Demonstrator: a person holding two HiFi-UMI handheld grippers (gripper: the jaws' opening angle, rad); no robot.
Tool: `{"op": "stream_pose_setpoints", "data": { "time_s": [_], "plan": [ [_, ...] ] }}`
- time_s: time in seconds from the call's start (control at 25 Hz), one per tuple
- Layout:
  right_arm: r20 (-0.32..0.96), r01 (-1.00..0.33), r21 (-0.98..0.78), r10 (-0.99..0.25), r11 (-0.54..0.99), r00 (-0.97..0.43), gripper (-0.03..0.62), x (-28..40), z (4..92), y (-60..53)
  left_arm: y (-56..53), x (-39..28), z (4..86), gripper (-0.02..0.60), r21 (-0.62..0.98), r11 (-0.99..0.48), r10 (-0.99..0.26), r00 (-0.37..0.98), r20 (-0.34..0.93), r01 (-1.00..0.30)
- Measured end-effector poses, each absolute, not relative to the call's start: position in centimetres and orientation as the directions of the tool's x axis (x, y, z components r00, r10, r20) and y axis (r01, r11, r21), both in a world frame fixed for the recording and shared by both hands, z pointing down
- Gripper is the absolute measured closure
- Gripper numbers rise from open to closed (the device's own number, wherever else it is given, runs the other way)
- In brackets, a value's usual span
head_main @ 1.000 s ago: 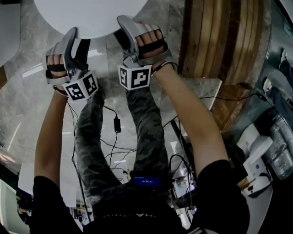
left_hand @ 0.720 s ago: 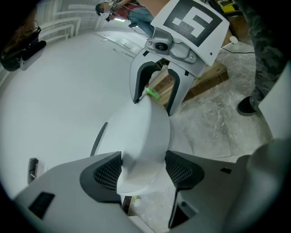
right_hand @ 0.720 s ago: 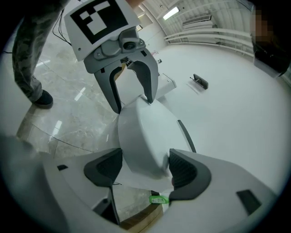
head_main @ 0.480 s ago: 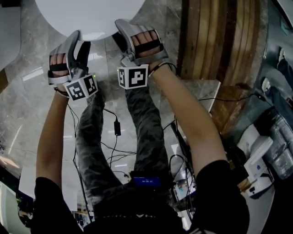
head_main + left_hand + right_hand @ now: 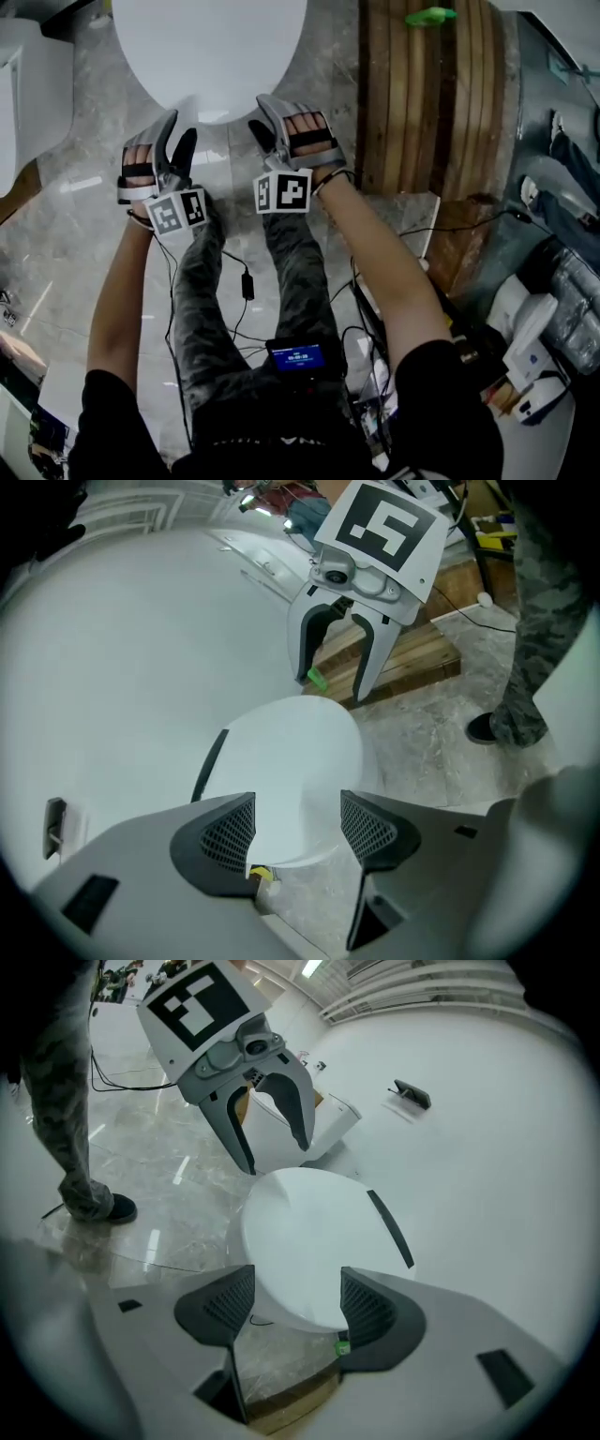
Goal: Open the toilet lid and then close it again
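The white oval plastic toilet lid (image 5: 211, 47) is seen lying down flat, closed, at the top of the head view. Both grippers are held just at its front edge, side by side and a little apart.

The left gripper (image 5: 178, 131) is pointed obliquely down at the lid. In the left gripper view its jaws are spread wide, and the lid is seen through the gap between the dark ribbed pads (image 5: 230, 829), but it is not pinched by them.

The right gripper (image 5: 262, 112) is held in the same way. Its jaws have just been closing a little, yet they are widely spread as well. The lid is visible between them in the right gripper view, and nothing is gripped.

The grey marble floor (image 5: 75, 216) is seen under the grippers. The brown wooden plank platform (image 5: 422, 103) lies to the right of the lid, with a small green object (image 5: 429, 16) on it. The person's camouflage trousers (image 5: 295, 272) are seen below the grippers.
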State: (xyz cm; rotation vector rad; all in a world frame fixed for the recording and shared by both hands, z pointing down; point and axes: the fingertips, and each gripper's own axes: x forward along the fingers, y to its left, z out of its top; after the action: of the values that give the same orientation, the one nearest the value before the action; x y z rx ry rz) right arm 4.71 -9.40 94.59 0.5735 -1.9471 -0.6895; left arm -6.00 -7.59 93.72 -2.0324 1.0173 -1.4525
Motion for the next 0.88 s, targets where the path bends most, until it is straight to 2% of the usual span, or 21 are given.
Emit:
{"op": "stream_pose_setpoints", "data": {
  "time_s": [0.16, 0.2, 0.32, 0.36, 0.56, 0.64, 0.8, 0.88],
  "plan": [
    [0.628, -0.173, 0.663, -0.667, 0.728, -0.401, 0.339, 5.6, 88.6, -10.3, -8.4, -5.8, 87.5, 0.295, -0.706, -0.617, -0.782, 0.172, 0.599, -0.346],
    [0.617, -0.215, 0.661, -0.683, 0.719, -0.390, 0.375, 5.9, 86.8, -10.8, -8.7, -5.5, 85.7, 0.303, -0.700, -0.613, -0.784, 0.172, 0.597, -0.366],
    [0.565, -0.371, 0.645, -0.744, 0.668, -0.357, 0.524, 6.3, 79.9, -12.3, -9.3, -4.6, 79.6, 0.379, -0.678, -0.591, -0.797, 0.187, 0.574, -0.437],
    [0.545, -0.426, 0.633, -0.762, 0.647, -0.348, 0.547, 6.3, 77.1, -12.7, -9.5, -4.5, 77.0, 0.390, -0.670, -0.580, -0.804, 0.195, 0.561, -0.463],
    [0.464, -0.635, 0.531, -0.820, 0.561, -0.335, 0.568, 6.4, 62.2, -14.7, -11.3, -5.0, 62.4, 0.449, -0.589, -0.492, -0.854, 0.225, 0.469, -0.641],
    [0.435, -0.692, 0.479, -0.831, 0.541, -0.348, 0.572, 6.4, 56.9, -15.7, -12.2, -5.3, 56.5, 0.519, -0.568, -0.449, -0.880, 0.230, 0.415, -0.690],
    [0.411, -0.776, 0.304, -0.811, 0.552, -0.416, 0.579, 5.5, 48.3, -15.9, -12.5, -5.7, 47.8, 0.555, -0.482, -0.392, -0.909, 0.250, 0.332, -0.784],
    [0.400, -0.790, 0.199, -0.784, 0.580, -0.475, 0.580, 4.5, 45.1, -15.1, -12.1, -5.4, 45.2, 0.560, -0.388, -0.414, -0.899, 0.301, 0.319, -0.824]
  ]
}}
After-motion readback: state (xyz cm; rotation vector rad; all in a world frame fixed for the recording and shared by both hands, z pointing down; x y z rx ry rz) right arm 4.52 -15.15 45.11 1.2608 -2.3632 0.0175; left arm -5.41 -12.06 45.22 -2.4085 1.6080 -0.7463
